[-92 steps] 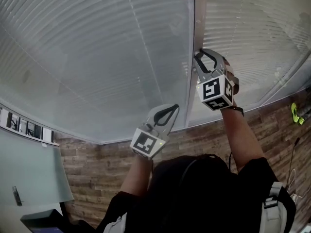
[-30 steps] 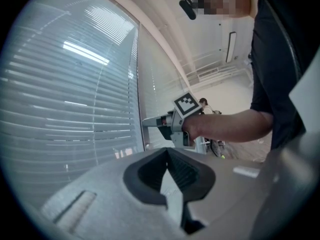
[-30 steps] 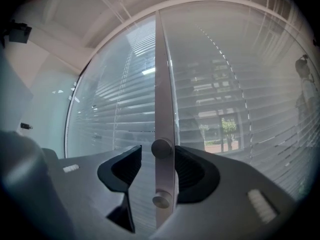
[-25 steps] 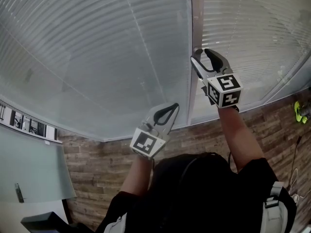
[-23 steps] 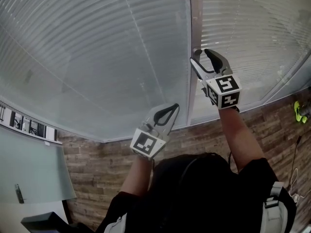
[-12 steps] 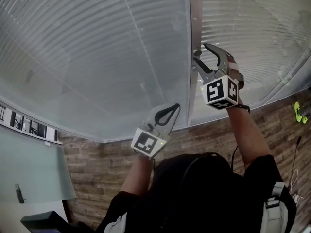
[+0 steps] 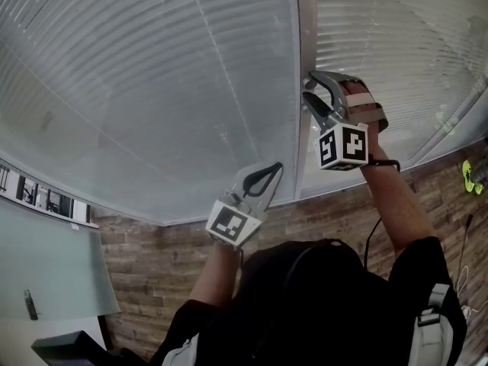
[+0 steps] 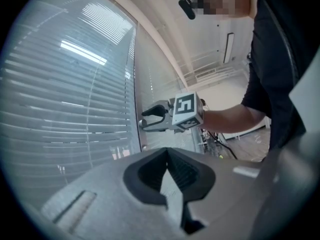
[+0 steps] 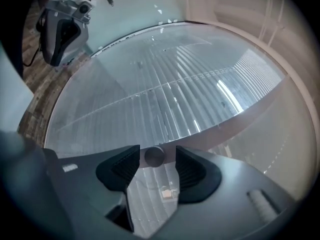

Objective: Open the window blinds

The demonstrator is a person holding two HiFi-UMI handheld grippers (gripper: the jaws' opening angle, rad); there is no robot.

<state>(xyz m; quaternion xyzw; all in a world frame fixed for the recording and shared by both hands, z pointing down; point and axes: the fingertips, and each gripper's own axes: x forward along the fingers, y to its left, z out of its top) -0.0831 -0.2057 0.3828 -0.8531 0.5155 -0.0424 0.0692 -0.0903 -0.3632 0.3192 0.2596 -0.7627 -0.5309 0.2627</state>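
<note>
Knob [image 9: 154,156] sticks out of post [image 7: 307,21] between blinds [image 7: 152,75], round face pointing straight at right tongs [image 7: 308,85]. Right tongs wide, just closing a bit, knob between jaws, not squeezed. Left tongs [image 7: 273,169] shut, empty, below-left of post, farther off.

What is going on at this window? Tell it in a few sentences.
A person faces the blinds with a pair of tongs in each hand. The right tongs are raised to the post between the panes and straddle a small round knob. They have just been closing a little but do not yet press on it. The left tongs are shut and empty, held lower. The slats look closed.
</note>
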